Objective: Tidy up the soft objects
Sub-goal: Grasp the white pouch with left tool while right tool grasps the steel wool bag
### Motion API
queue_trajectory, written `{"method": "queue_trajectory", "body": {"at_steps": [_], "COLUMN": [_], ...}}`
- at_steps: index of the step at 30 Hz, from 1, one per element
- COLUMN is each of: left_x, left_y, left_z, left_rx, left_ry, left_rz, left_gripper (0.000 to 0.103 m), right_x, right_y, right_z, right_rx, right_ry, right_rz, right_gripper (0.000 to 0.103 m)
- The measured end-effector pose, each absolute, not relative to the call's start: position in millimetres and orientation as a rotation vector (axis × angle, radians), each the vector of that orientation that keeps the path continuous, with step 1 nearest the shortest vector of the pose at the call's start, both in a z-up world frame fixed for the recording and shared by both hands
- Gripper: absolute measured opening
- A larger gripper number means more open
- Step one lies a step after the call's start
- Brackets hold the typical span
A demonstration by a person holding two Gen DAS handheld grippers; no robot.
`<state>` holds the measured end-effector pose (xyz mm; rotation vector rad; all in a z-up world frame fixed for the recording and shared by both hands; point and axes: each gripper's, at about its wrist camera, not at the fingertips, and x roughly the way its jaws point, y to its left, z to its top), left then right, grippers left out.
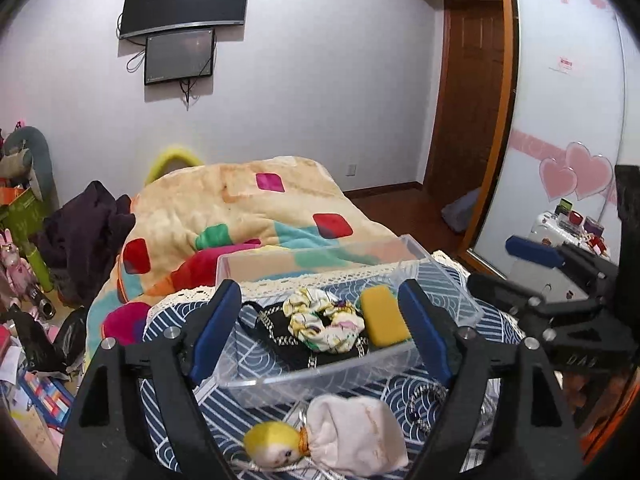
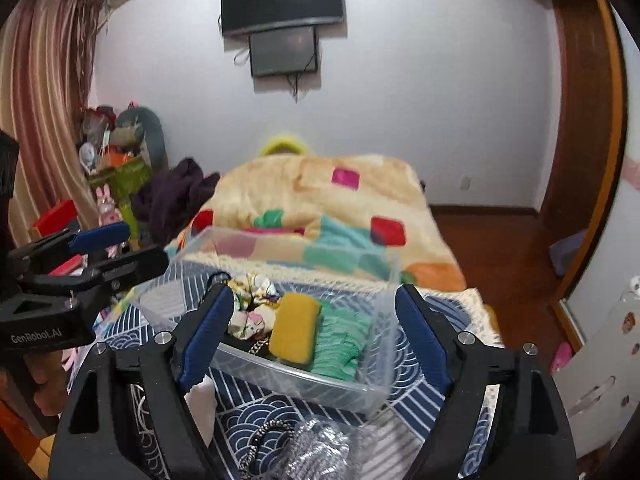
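Note:
A clear plastic bin (image 1: 452, 280) stands on a blue patterned cloth (image 1: 256, 412). It holds a floral scrunchie (image 1: 320, 316), a yellow sponge (image 1: 384, 316) and a black chain-trimmed item (image 1: 280, 328). In the right wrist view the bin (image 2: 380, 340) also holds a green knitted cloth (image 2: 340, 344) beside the sponge (image 2: 294, 326). My left gripper (image 1: 320, 328) is open and empty above the bin's near side. A pink pouch with a yellow plush head (image 1: 344, 436) lies in front of the bin. My right gripper (image 2: 314, 336) is open and empty. A silver scourer (image 2: 316, 452) lies below it.
A bed with a colourful blanket (image 1: 248, 216) lies behind the bin. Clutter and toys (image 1: 24, 240) fill the left floor. A wardrobe with heart stickers (image 1: 568, 120) stands right. Two screens (image 1: 184, 20) hang on the wall. A black and white cord (image 2: 260, 440) lies by the scourer.

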<state>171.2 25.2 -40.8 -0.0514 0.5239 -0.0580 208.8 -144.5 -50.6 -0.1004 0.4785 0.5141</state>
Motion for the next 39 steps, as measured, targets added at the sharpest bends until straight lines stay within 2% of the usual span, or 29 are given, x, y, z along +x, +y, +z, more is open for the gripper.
{"method": "queue_trajectory", "body": {"at_steps": [7, 16, 20, 25, 31, 33, 36, 37, 39], "left_x": [148.7, 129.8, 127.5, 130.2, 135.7, 135.9, 133.4, 132.8, 131.2], "left_y": [25.1, 16.2, 10.5, 0.2, -6.3, -6.3, -9.8, -10.5, -10.8], "left_z": [-62.9, -108.1, -122.0, -134.8, -146.4, -151.3, -157.1, -157.7, -157.9], "left_rx": [-0.071, -0.076, -0.072, -0.078, -0.035, -0.031, 0.008, 0.015, 0.01], "left_ry": [0.577, 0.68, 0.704, 0.735, 0.743, 0.742, 0.734, 0.731, 0.719], "left_rz": [-0.085, -0.102, -0.098, -0.142, -0.096, -0.081, -0.06, -0.056, -0.039], "left_gripper": [0.082, 0.081, 0.068, 0.059, 0.058, 0.058, 0.058, 0.056, 0.045], "right_x": [190.4, 187.3, 183.8, 177.0, 178.4, 176.5, 172.8, 171.9, 171.0], "right_y": [-150.8, -164.7, -168.2, -174.1, -178.0, -175.7, -171.5, -170.8, -170.3], "right_z": [-59.1, -106.3, -127.7, -146.9, -157.5, -157.8, -158.2, -158.4, -158.1], "right_rx": [-0.136, -0.098, -0.098, -0.074, -0.039, -0.041, -0.057, -0.062, -0.064], "right_ry": [0.46, 0.597, 0.661, 0.709, 0.769, 0.78, 0.784, 0.783, 0.78], "right_rz": [0.491, 0.474, 0.466, 0.464, 0.497, 0.525, 0.548, 0.551, 0.556], "right_gripper": [0.087, 0.087, 0.086, 0.084, 0.063, 0.049, 0.042, 0.041, 0.035]}}
